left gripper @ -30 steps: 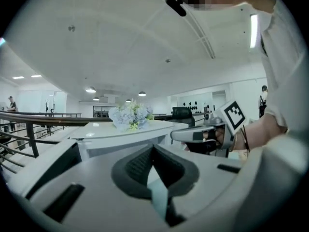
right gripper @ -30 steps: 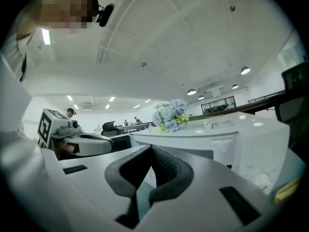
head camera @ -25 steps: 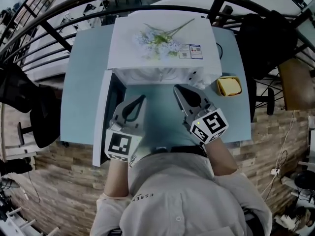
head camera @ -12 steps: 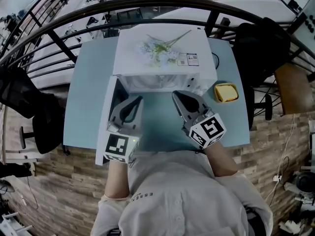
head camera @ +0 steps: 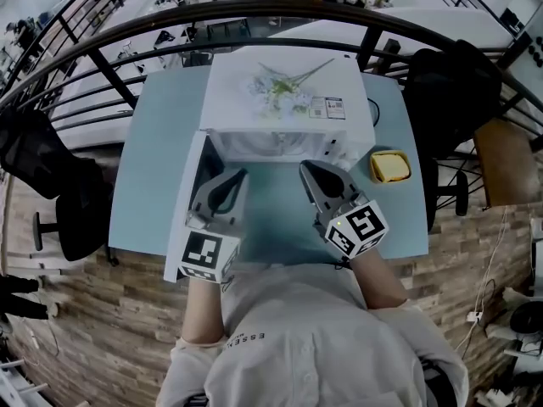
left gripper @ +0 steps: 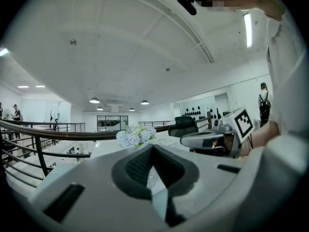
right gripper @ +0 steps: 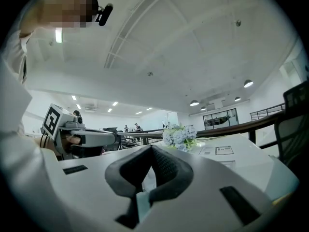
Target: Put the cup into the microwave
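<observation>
A white microwave (head camera: 280, 121) stands on the light blue table (head camera: 153, 159), its door (head camera: 188, 206) swung open to the left. From above its inside is hidden, and no cup shows there. A small yellow container (head camera: 389, 166) sits on the table at the microwave's right. My left gripper (head camera: 239, 175) and right gripper (head camera: 307, 166) hover side by side just in front of the opening, both pointing at it, both shut and empty. In the left gripper view the left gripper (left gripper: 152, 146) has its jaw tips touching. In the right gripper view the right gripper (right gripper: 151, 147) is shut too.
A bunch of pale artificial flowers (head camera: 278, 91) lies on the microwave's top beside a label (head camera: 327, 107). Black chairs stand at the left (head camera: 51, 185) and right (head camera: 450, 91) of the table. A dark curved railing (head camera: 254, 8) runs behind it.
Both grippers have lifted slightly in front of the microwave and stay side by side. Their jaws look the same as before.
</observation>
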`<state>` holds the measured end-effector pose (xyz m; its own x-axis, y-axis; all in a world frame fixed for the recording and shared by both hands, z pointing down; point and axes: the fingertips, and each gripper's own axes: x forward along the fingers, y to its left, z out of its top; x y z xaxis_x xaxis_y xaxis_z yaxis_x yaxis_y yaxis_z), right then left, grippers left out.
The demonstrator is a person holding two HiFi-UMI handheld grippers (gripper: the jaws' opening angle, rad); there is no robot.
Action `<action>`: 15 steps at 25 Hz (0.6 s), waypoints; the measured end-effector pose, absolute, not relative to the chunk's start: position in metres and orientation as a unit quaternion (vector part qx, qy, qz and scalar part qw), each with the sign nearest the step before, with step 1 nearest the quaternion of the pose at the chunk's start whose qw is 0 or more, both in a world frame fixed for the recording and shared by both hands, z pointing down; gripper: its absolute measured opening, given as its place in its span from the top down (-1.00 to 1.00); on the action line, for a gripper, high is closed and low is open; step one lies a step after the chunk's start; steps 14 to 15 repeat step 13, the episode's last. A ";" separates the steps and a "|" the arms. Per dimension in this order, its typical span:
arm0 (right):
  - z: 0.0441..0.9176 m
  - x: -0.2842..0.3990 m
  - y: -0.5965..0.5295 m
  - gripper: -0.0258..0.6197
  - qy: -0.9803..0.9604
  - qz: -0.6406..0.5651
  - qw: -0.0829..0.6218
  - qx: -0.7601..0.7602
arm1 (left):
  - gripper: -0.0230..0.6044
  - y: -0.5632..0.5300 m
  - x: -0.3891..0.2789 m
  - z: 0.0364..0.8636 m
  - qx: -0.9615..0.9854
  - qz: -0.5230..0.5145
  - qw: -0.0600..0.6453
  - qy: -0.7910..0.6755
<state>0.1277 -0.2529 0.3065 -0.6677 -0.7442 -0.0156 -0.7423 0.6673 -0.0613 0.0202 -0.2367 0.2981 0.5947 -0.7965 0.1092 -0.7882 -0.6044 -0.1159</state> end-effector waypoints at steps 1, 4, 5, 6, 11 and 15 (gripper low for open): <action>0.305 0.127 -0.253 0.87 0.913 -0.023 0.019 -0.406 | 0.93 -0.236 0.020 0.298 -0.892 -0.076 0.026 0.445; 0.303 0.126 -0.252 0.87 0.913 -0.018 0.014 -0.407 | 0.93 -0.235 0.018 0.298 -0.891 -0.078 0.026 0.447; 0.304 0.126 -0.252 0.87 0.913 -0.016 0.012 -0.408 | 0.93 -0.235 0.017 0.297 -0.890 -0.076 0.025 0.448; 0.305 0.125 -0.252 0.87 0.912 -0.016 0.009 -0.409 | 0.93 -0.235 0.017 0.297 -0.890 -0.074 0.023 0.449; 0.313 0.127 -0.255 0.87 0.908 -0.016 -0.006 -0.418 | 0.93 -0.238 0.018 0.297 -0.892 -0.066 0.013 0.447; 0.315 0.128 -0.258 0.87 0.907 -0.015 -0.009 -0.421 | 0.93 -0.240 0.018 0.298 -0.891 -0.068 0.014 0.448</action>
